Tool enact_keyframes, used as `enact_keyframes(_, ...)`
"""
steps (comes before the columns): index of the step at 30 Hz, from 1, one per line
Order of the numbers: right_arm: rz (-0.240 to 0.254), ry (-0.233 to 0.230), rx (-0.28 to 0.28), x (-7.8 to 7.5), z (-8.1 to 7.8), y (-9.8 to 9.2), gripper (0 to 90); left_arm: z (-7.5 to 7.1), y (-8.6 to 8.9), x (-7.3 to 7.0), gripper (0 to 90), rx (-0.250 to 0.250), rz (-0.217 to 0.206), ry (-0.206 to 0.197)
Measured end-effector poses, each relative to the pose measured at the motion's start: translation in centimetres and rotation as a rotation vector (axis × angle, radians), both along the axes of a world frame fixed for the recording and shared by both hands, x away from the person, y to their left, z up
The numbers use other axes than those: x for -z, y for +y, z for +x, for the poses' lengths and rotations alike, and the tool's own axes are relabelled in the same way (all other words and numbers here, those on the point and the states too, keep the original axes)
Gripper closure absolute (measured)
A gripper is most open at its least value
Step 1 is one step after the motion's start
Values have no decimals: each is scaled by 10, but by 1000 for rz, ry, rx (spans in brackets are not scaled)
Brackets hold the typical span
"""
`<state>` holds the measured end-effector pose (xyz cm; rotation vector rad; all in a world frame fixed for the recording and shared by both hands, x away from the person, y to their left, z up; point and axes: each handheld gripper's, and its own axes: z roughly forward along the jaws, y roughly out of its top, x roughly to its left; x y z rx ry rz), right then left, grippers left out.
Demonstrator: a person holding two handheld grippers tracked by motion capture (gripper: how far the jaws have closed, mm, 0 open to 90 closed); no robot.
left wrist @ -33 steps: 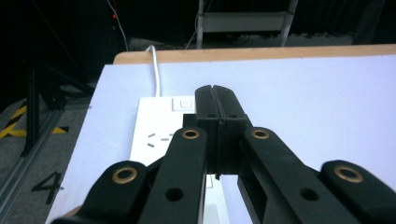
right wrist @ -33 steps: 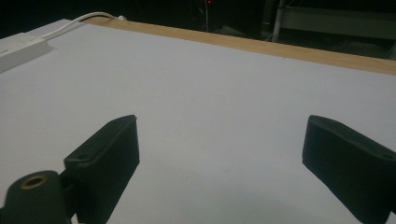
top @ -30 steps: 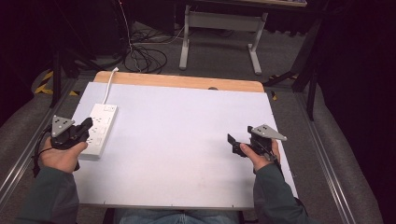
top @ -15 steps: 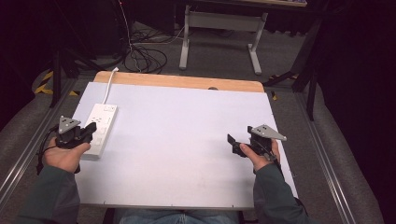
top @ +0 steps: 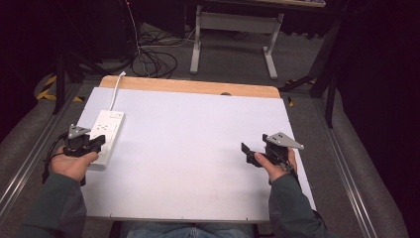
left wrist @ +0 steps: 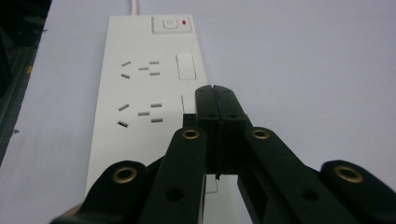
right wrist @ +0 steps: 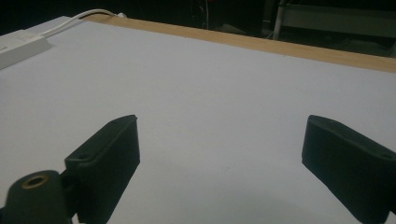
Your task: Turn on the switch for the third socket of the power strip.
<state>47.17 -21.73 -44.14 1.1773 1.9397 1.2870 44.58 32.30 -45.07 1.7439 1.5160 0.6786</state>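
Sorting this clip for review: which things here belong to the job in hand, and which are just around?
In the job:
- power strip
- left gripper, shut, above the strip
- right gripper, open over bare table

Just around:
- table
- cables on the floor
- metal stand
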Motion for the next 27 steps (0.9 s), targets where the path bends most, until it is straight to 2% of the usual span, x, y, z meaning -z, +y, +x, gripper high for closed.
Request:
enact_keyframes(5,-4,0,0,0,0,0,117,1,0,3,900,3,17,24)
enact_keyframes(8,-4,1,1,0,0,0,117,2,0,6,900,9,10,49)
enact_keyframes(12,-3,2,0,0,0,0,117,6,-1,8,900,10,30,72)
enact_keyframes(17,-1,3,0,0,0,0,118,7,-1,9,900,10,44,83)
enact_keyframes(27,-4,4,1,0,0,0,119,7,-1,10,900,10,40,107)
